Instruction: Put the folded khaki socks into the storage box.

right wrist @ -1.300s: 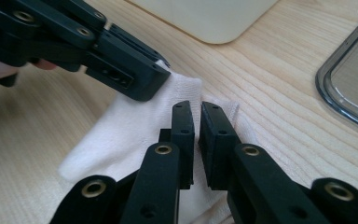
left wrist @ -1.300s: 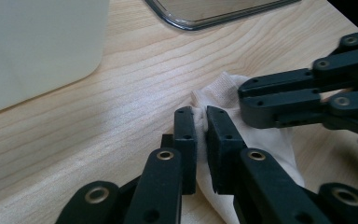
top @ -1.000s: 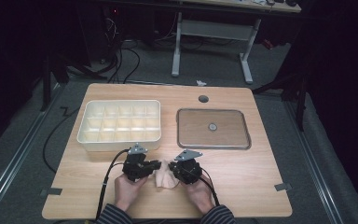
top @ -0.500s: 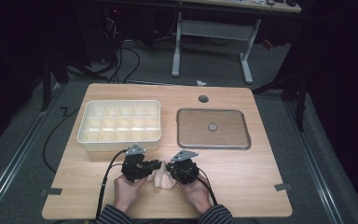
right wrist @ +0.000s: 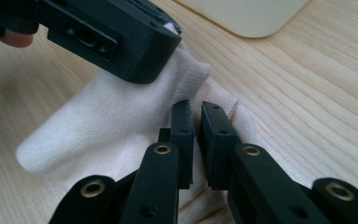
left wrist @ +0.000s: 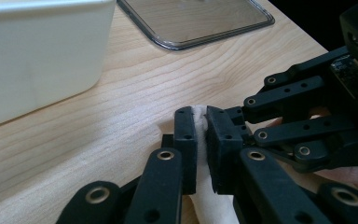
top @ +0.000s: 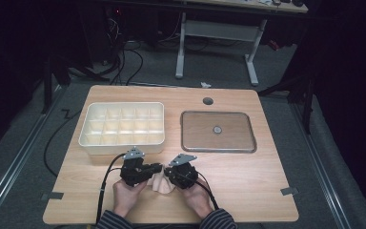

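Cream knit cloth (top: 159, 182), soft and finely ribbed like a sock, is seen lying bunched on the pale wooden worktop (top: 248, 181) near its front edge, between the two claws. It is pinched by both: the left claw (left wrist: 200, 140) is clenched on a thin fold of it, and the right claw (right wrist: 196, 140) is clenched on another fold, its black jaws nearly meeting over the fabric. In the high view the left claw (top: 153, 169) and the right claw (top: 167, 172) are pointed inward at each other, almost touching. Each is held low over the worktop by a hand (top: 126, 195) coming in from the bottom edge, with striped sleeves at the wrists.

Behind the left claw a cream plastic compartment box (top: 122, 126) with a grid of cells is set. A shallow rectangular metal tray (top: 218, 145) with rounded corners is placed to its right, well apart from the cloth.

Against the earlier frames, no change in the hands, the grips or the cloth is seen.
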The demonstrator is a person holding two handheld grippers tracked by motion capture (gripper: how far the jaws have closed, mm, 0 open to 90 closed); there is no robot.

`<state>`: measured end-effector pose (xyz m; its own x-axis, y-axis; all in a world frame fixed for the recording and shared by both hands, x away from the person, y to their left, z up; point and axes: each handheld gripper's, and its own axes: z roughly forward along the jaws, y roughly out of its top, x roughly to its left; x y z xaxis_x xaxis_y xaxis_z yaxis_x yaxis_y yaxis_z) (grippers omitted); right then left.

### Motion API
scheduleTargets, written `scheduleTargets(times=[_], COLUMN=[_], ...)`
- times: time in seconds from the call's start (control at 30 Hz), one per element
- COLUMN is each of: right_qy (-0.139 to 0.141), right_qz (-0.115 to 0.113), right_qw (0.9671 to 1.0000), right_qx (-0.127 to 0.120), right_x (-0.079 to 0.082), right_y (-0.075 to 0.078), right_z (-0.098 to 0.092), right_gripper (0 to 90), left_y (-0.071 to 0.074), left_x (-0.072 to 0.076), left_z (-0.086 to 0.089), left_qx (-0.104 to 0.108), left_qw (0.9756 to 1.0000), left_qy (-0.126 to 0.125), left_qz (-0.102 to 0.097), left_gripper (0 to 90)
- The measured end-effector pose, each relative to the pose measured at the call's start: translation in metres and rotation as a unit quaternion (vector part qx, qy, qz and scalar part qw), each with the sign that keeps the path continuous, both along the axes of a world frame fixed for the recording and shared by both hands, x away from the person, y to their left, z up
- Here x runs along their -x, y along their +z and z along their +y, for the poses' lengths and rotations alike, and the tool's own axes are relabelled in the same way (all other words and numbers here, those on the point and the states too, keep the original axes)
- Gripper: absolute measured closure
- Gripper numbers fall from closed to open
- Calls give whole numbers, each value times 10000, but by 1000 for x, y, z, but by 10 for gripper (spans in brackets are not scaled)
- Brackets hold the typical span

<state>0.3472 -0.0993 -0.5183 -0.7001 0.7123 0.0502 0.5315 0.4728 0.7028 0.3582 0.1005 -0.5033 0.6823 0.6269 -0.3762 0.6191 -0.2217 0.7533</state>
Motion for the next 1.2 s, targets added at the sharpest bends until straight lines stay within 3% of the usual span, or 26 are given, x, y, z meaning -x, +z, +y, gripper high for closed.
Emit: scheduleTargets(times=[0.3,0.6,0.73,0.93,1.2], right_qy=[161,282,175,-22,-327], right_qz=[68,92,-152,-371,-325], right_qw=[9998,9995,9997,9991,9986], right_qx=[-73,-146,-122,-207,-265], right_x=[-1,0,5,11,15], right_y=[0,-1,4,14,16], right_z=[10,20,17,3,-17], right_gripper=[837,827,730,693,608], left_y=[1,2,3,4,6], left_x=[2,4,4,5,5], left_z=[11,17,17,17,13], left_qx=[92,18,-3,-68,-127], left_qw=[9999,9998,9997,9995,9993], left_qy=[39,174,241,291,336], left_qz=[16,56,2,-35,-51], left_gripper=[837,838,838,838,838])
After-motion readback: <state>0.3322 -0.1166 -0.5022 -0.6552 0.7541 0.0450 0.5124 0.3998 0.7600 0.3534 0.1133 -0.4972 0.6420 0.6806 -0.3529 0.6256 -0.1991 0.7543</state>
